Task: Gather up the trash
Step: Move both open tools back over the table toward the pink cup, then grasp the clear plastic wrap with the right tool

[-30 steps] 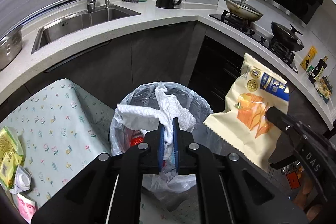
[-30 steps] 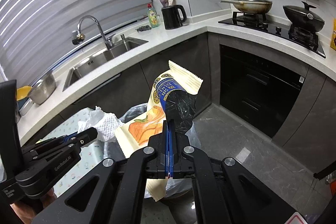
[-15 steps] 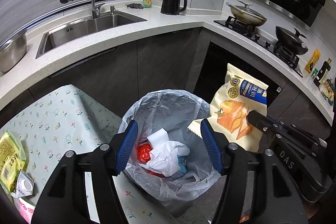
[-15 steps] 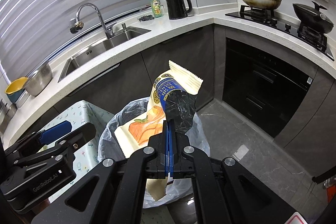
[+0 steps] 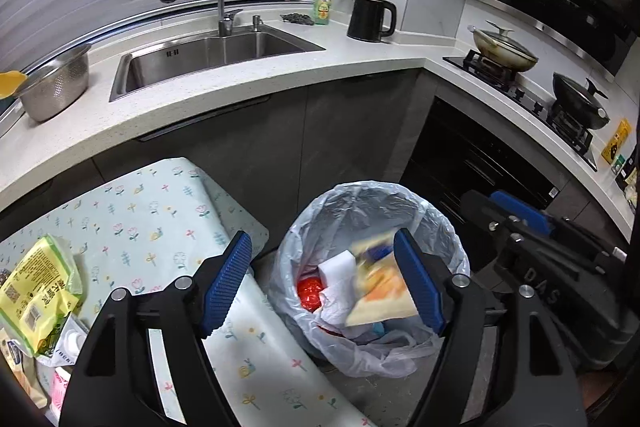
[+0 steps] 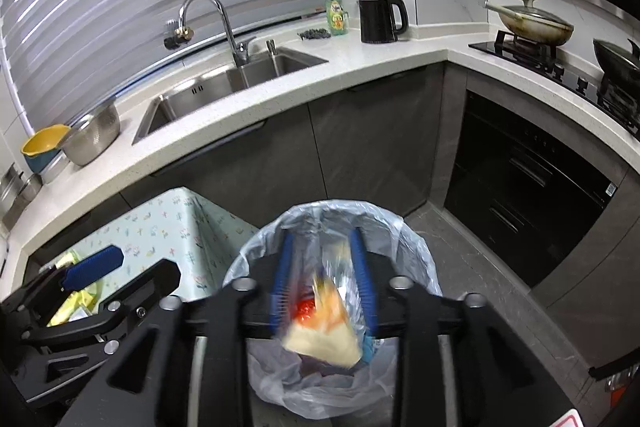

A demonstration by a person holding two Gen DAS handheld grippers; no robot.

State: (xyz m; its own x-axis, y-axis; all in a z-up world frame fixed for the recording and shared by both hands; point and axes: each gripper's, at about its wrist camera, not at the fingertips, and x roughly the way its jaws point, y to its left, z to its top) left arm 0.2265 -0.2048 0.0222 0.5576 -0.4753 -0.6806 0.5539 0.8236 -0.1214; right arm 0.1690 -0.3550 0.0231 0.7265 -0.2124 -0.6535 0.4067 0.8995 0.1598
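Jaws opening on both my grippers, left (image 5: 320, 283) and right (image 6: 322, 277), I grip nothing as the snack bag (image 6: 324, 327) drops into the lined bin (image 5: 448, 223). Wrappers (image 5: 36, 299) on the flowered counter (image 5: 148, 211) remain to collect.

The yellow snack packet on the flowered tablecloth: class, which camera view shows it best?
The left wrist view. There the yellow snack packet lies in plain sight at the left edge on the flowered tablecloth. In the right wrist view the left gripper covers most of it; only a yellow sliver shows.
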